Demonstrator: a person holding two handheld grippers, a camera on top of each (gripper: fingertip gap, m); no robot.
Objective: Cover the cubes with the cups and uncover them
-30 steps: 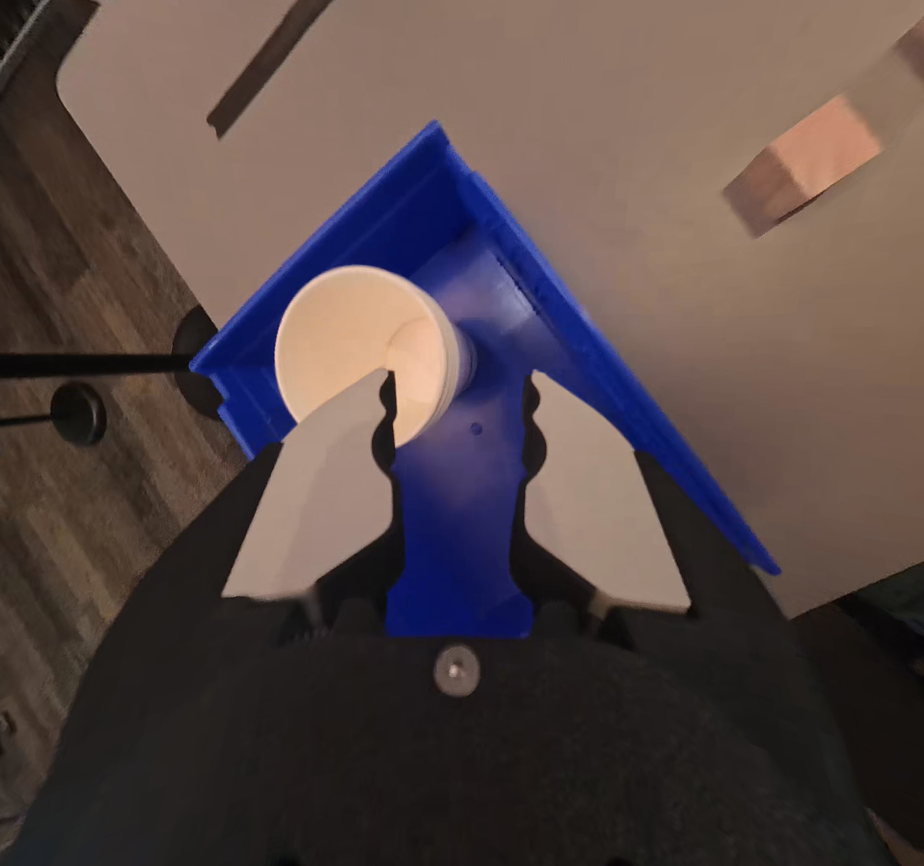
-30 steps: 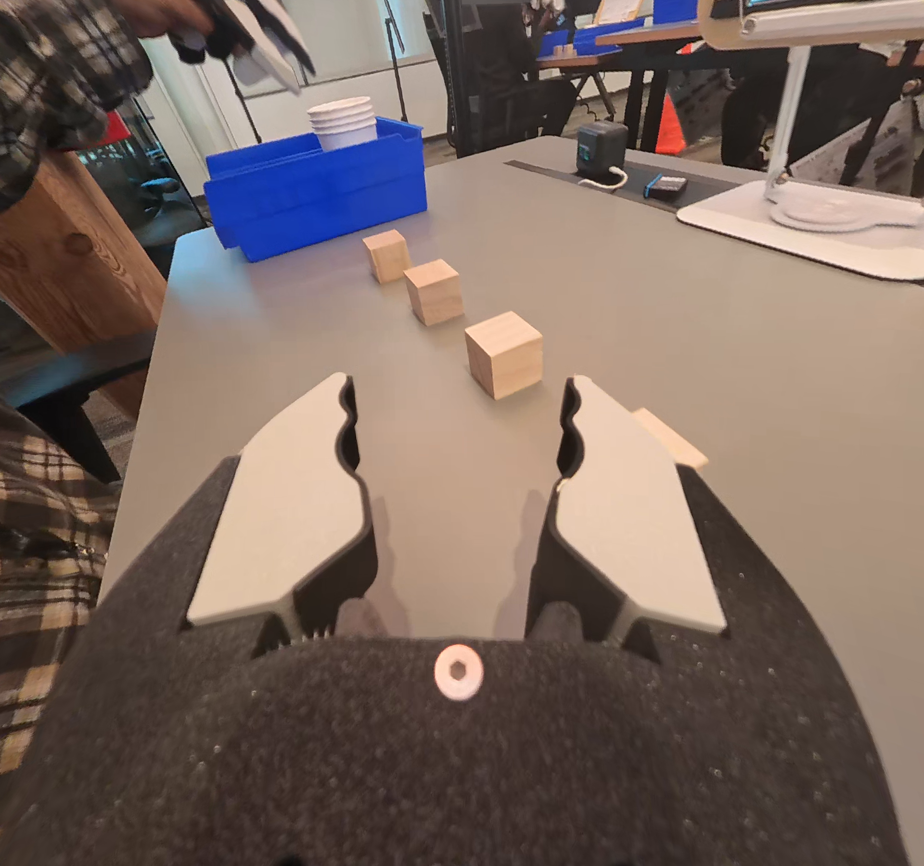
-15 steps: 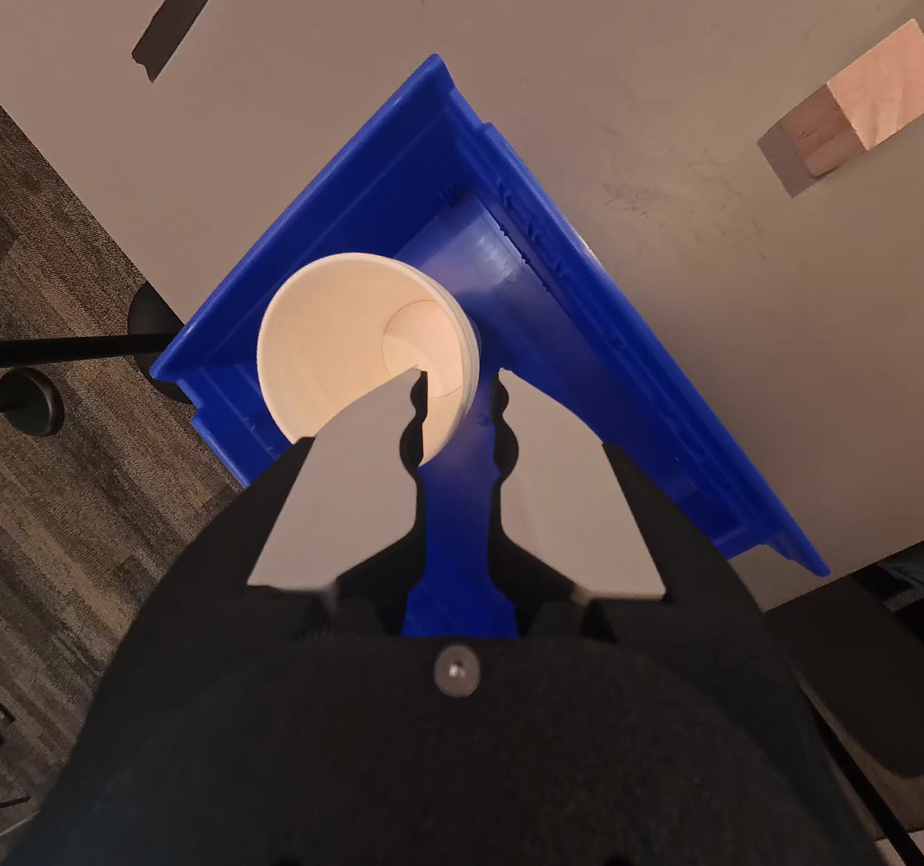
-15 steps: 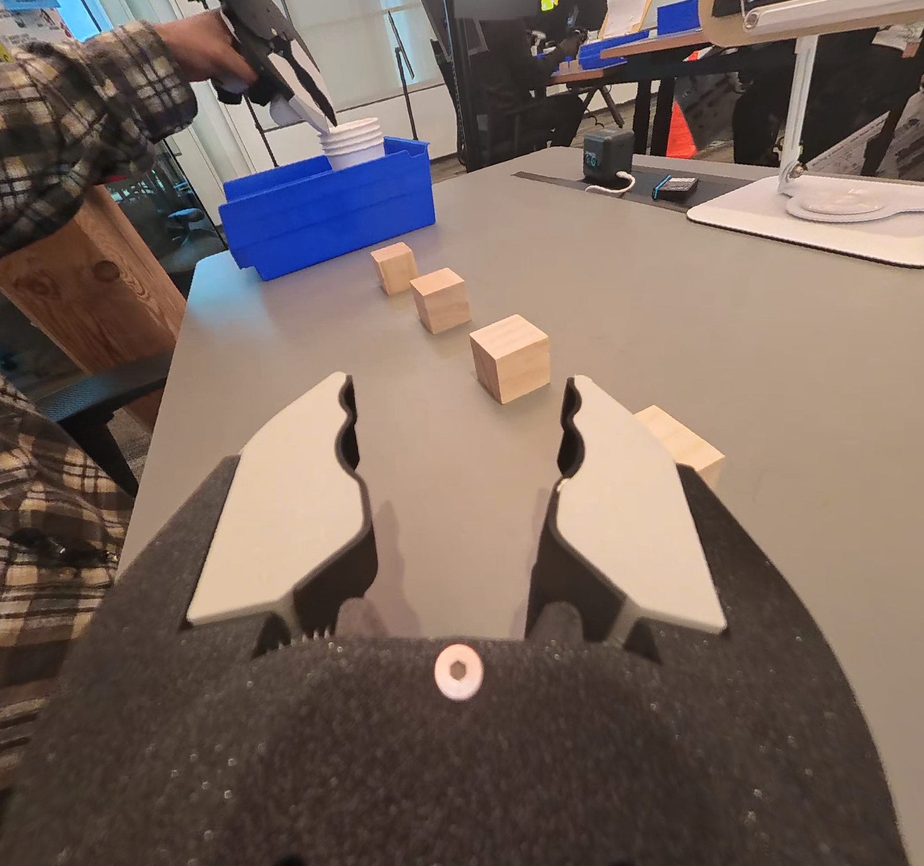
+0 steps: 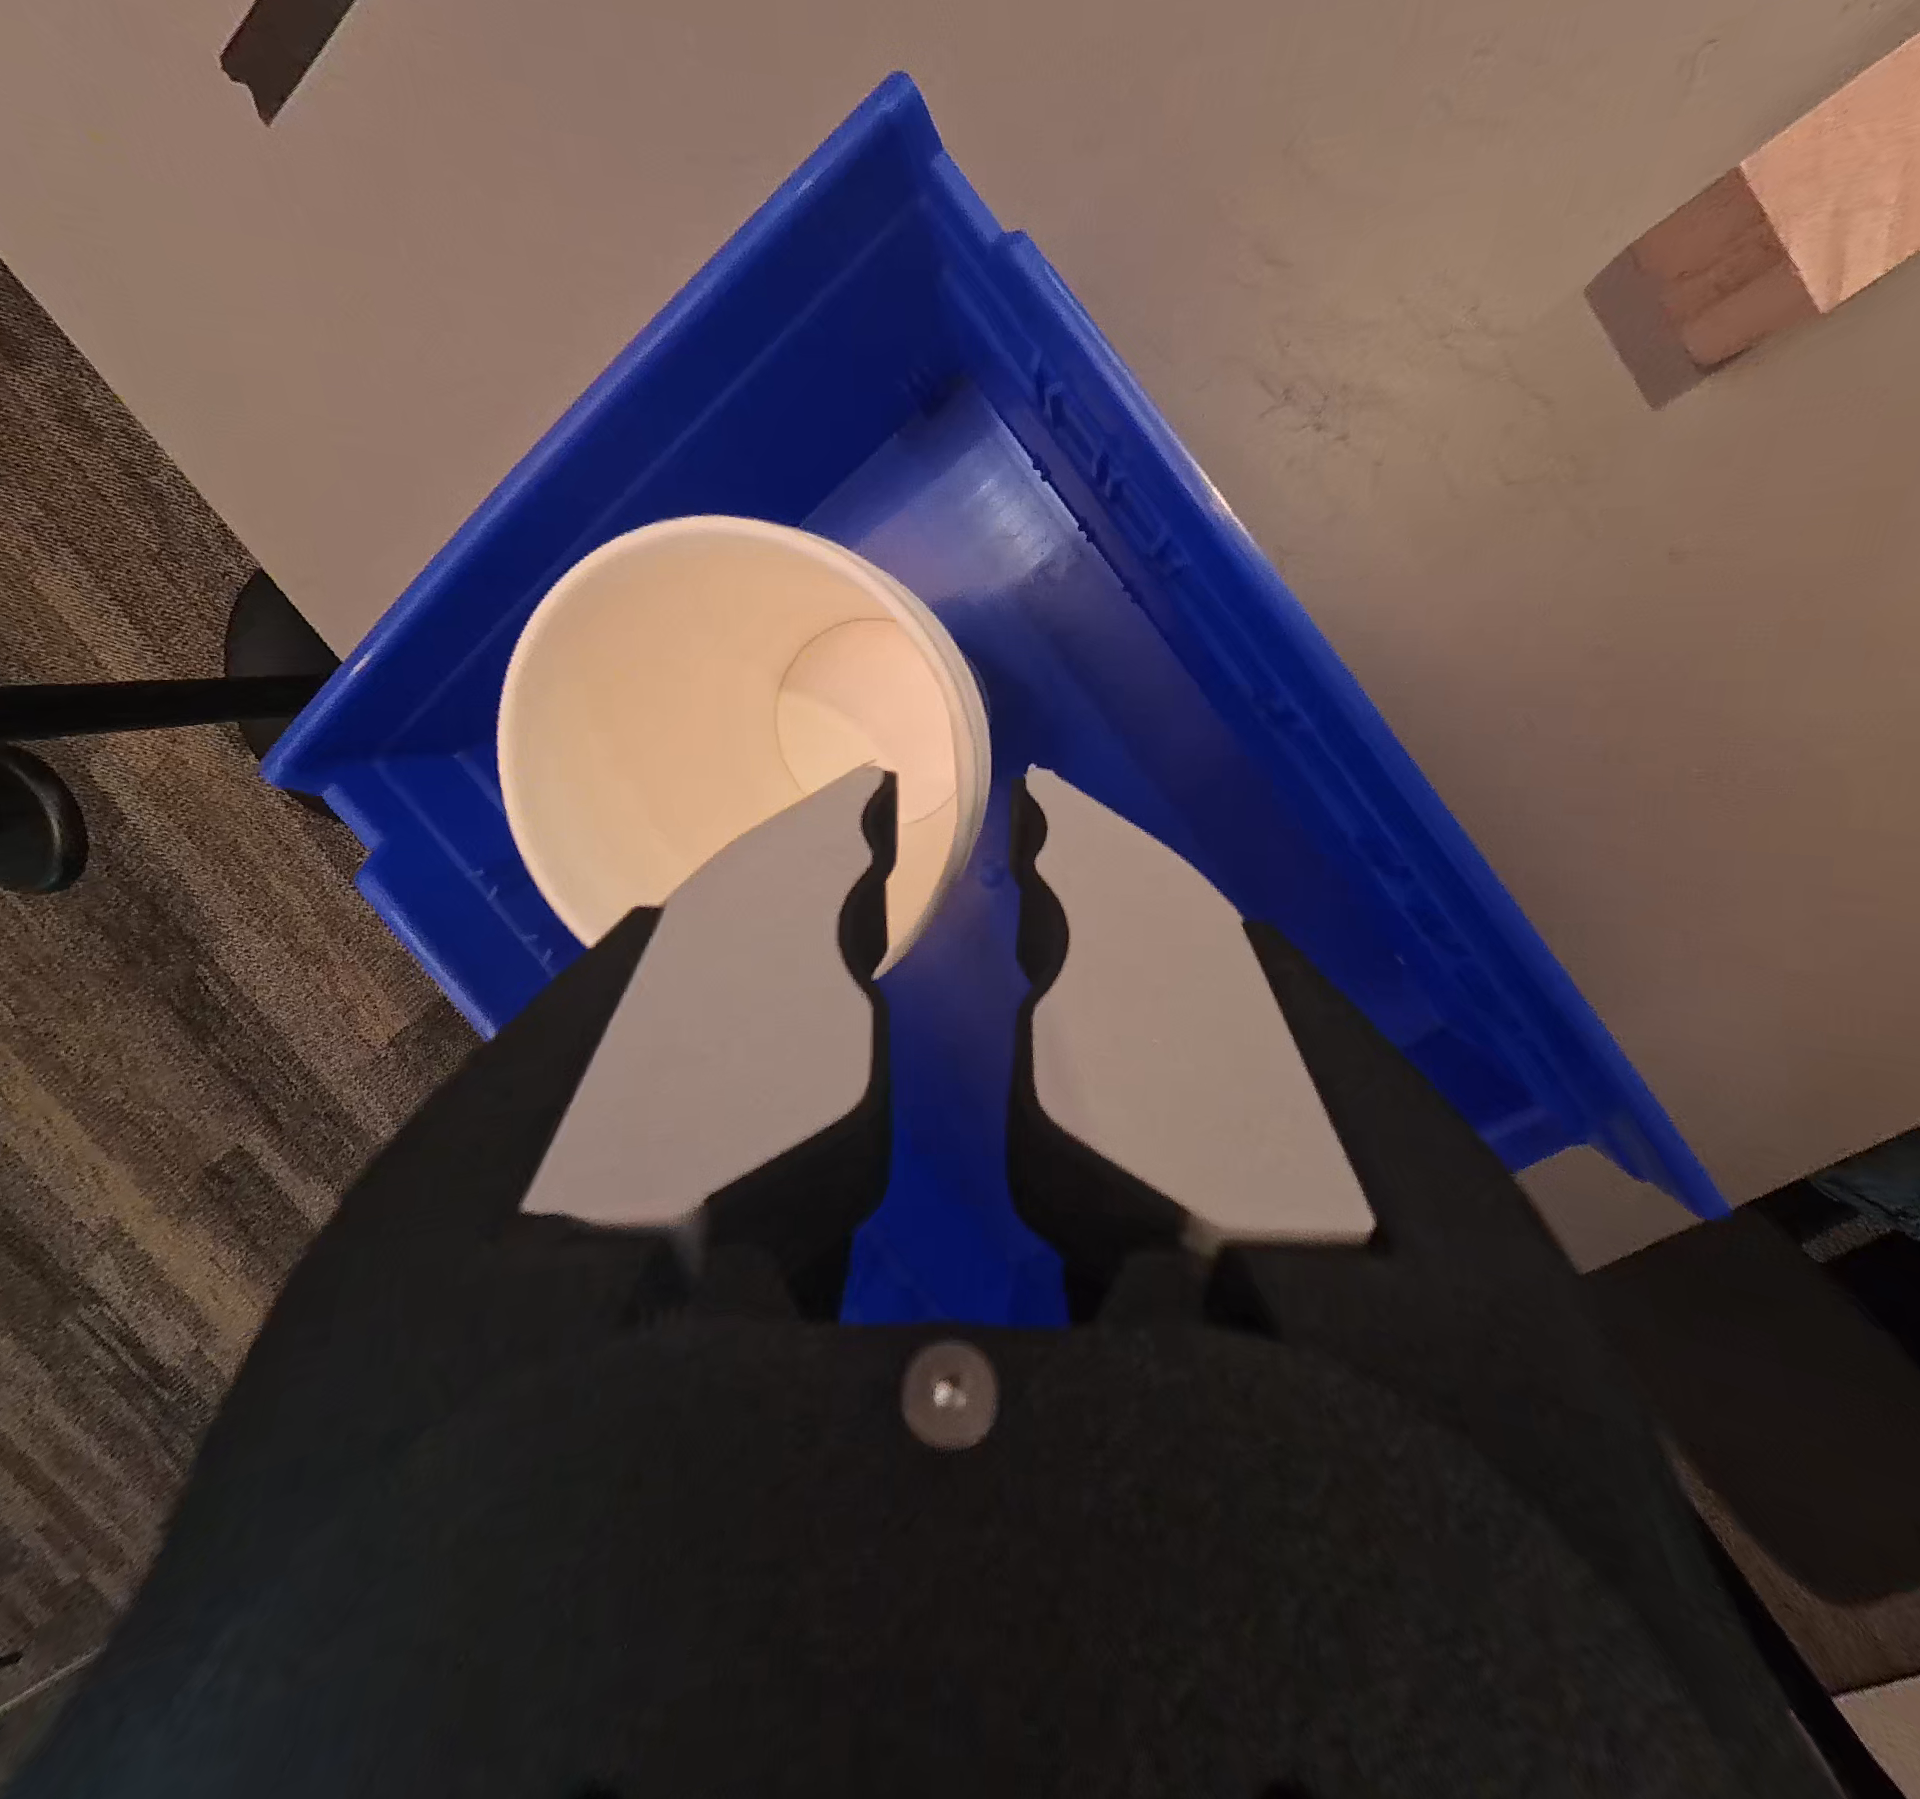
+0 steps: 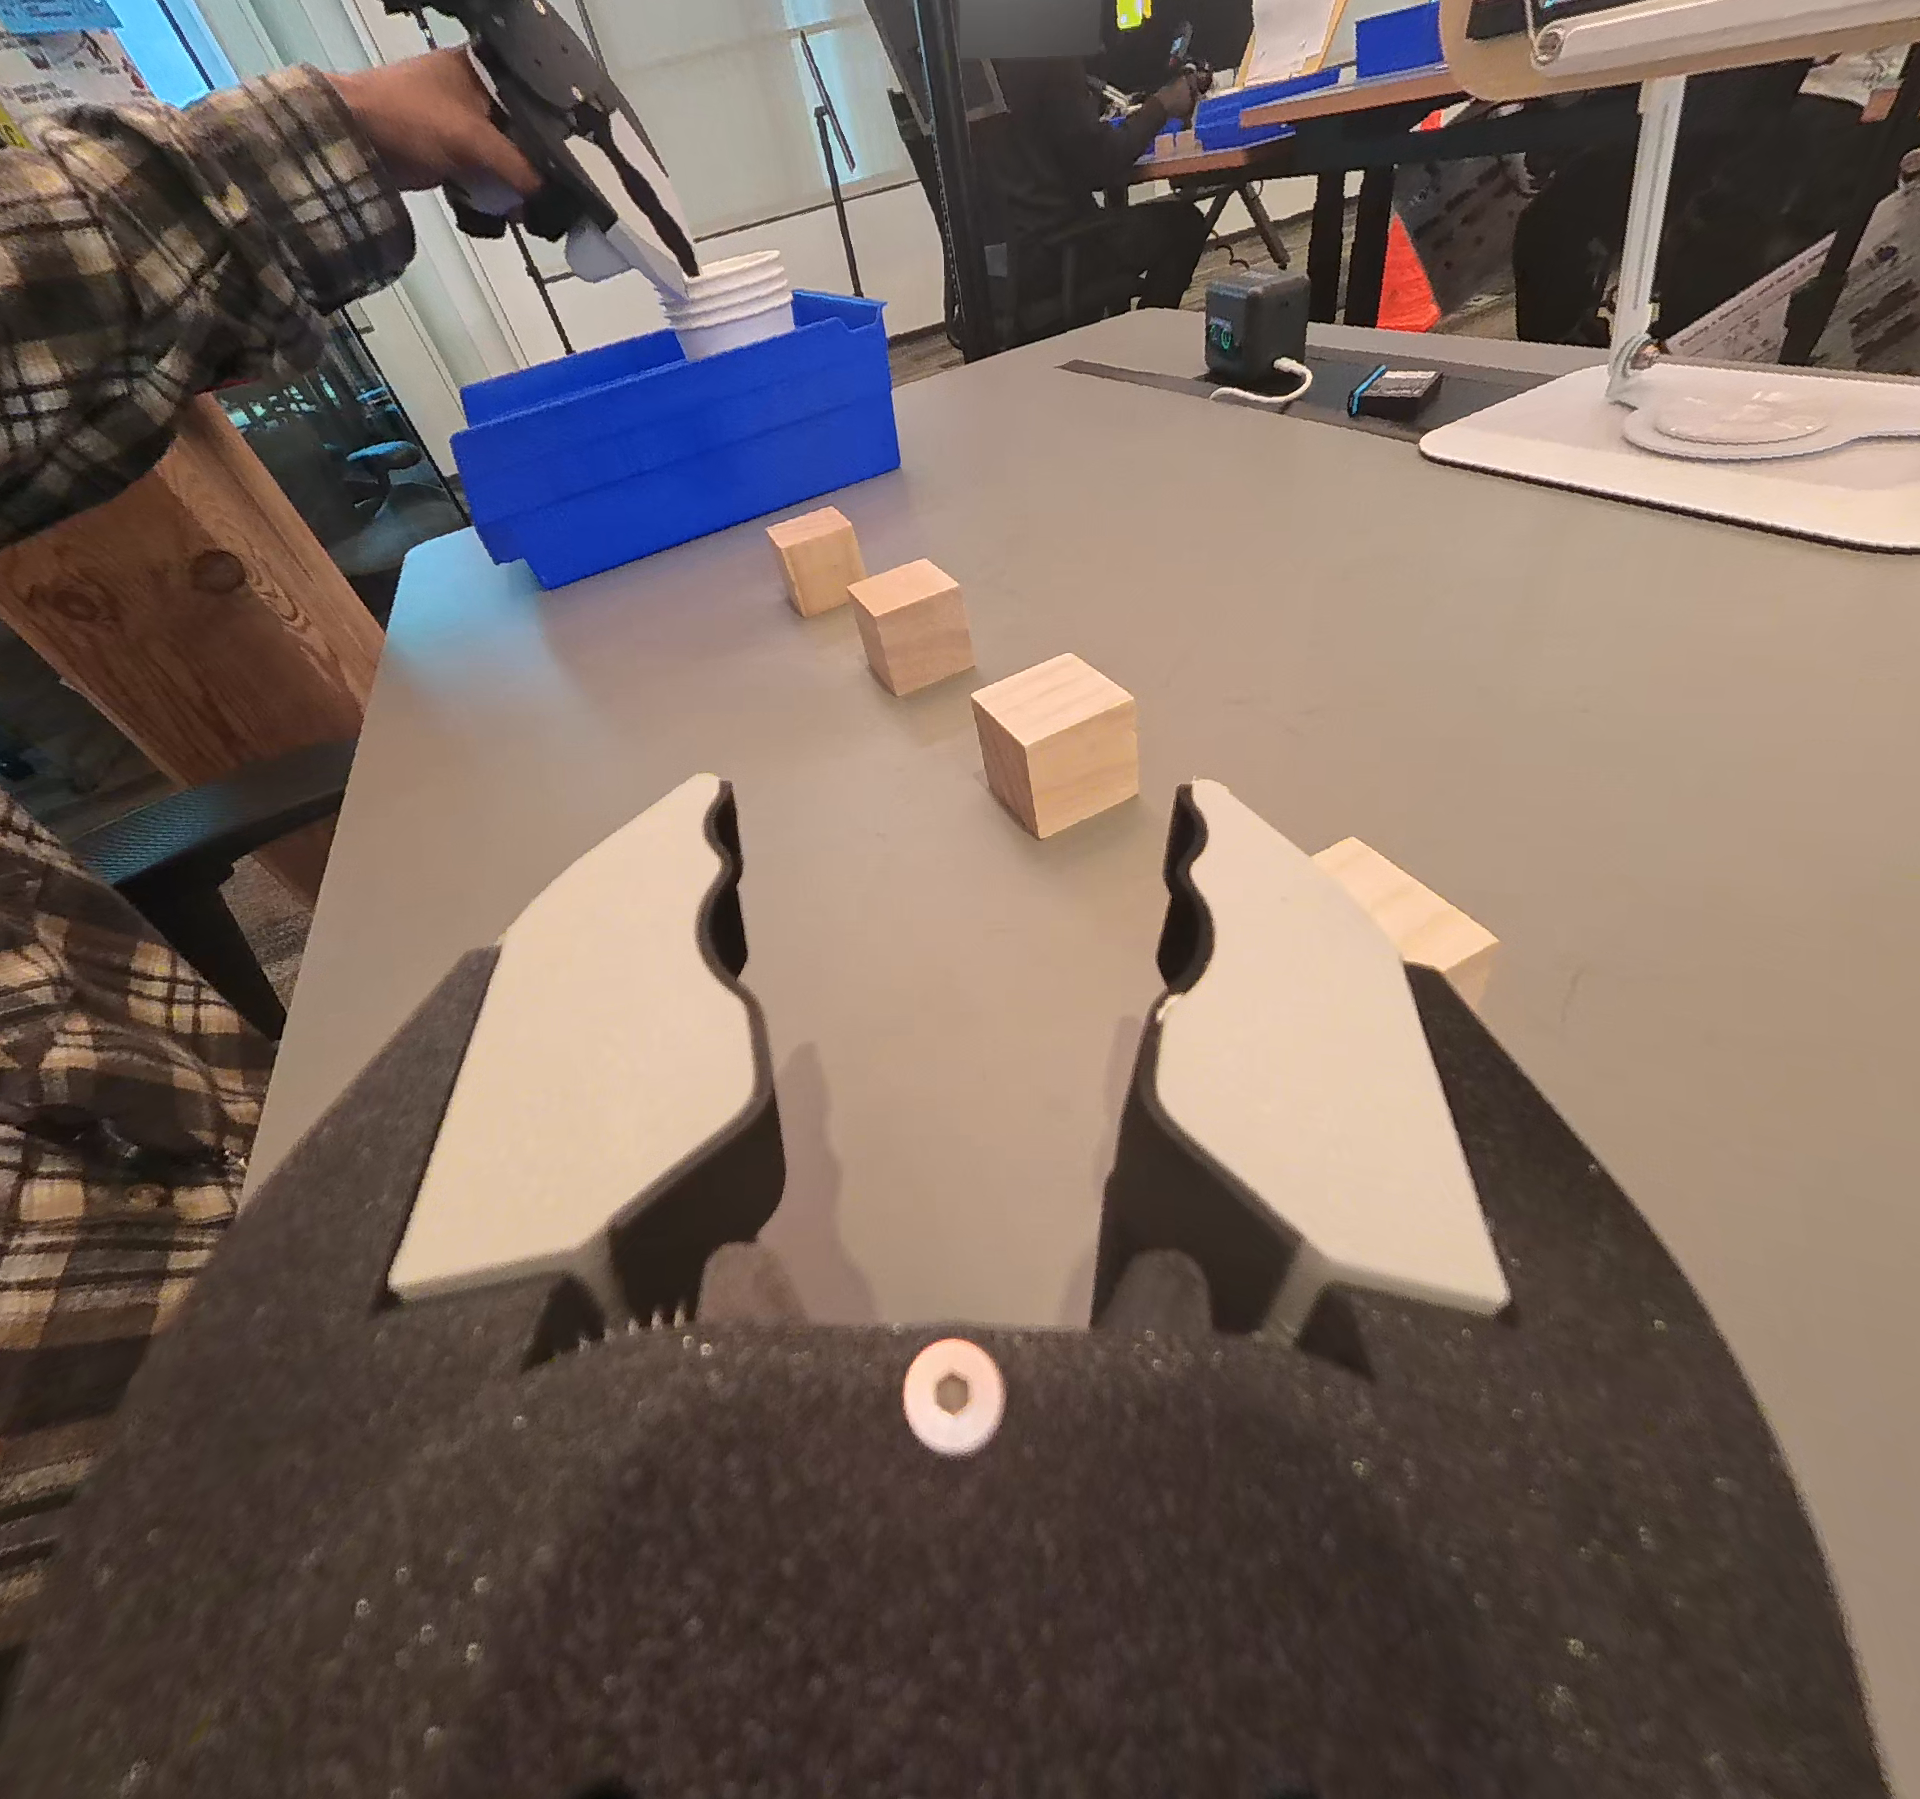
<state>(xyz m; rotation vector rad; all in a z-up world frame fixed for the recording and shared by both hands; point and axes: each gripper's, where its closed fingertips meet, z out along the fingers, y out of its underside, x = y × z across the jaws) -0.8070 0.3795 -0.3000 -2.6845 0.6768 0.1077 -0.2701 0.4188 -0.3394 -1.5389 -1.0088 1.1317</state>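
A stack of white paper cups stands in a blue bin at the table's far left corner. My left gripper points down at it, one finger inside the top cup, the other outside, jaws narrow with small gaps either side of the wall. The right wrist view shows the left gripper at the cup stack in the bin. Several wooden cubes sit in a row, and one partly behind my right finger. My right gripper is open and empty above the grey table.
A white stand base, a black device with a cable and a small black item lie at the far right. A wooden cabinet and a chair arm stand off the table's left edge. One cube shows beside the bin.
My left gripper has come down onto the cup stack and its jaws have narrowed around the top cup's wall. My right gripper has stayed open and drawn back slightly.
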